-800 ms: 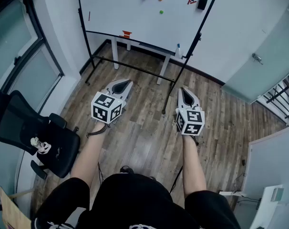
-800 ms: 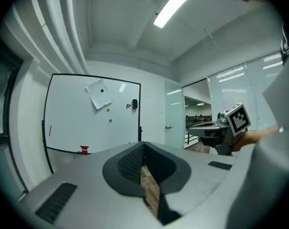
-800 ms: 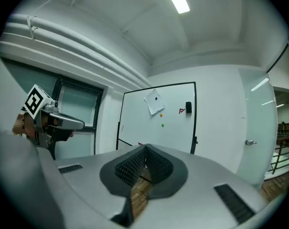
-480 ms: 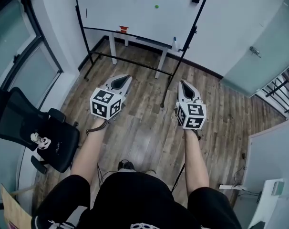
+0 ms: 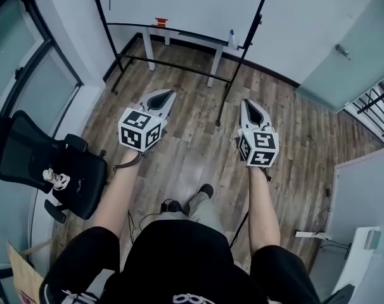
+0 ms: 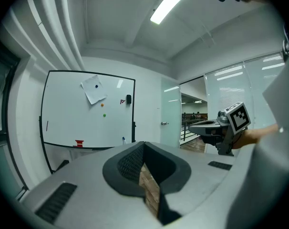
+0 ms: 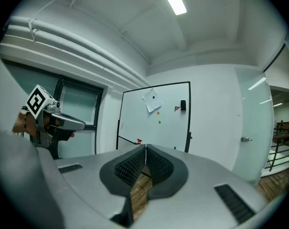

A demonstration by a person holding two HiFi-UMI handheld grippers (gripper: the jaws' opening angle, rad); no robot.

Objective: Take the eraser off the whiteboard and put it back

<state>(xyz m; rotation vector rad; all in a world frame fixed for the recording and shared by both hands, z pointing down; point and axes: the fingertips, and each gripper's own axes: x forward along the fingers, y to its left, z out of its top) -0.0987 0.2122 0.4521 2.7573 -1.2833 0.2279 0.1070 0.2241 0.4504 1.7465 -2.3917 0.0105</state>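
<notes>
Left tongs (image 6: 144, 144), right tongs (image 7: 146, 145): being held closed, empty, pointed toward the whiteboard (image 7: 156, 128), presumably for approach; eraser (image 7: 183, 105) being kept there, well apart.

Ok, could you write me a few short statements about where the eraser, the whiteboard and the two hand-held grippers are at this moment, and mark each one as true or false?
1. The black eraser sits on the whiteboard. True.
2. The right hand-held gripper holds the eraser. False: its jaws are together with nothing between them.
3. A sheet of paper hangs on the whiteboard. True.
4. The black chair stands on the person's right. False: it stands on the left.
5. The left hand-held gripper touches the whiteboard. False: it is shut, empty and apart from the board.
</notes>
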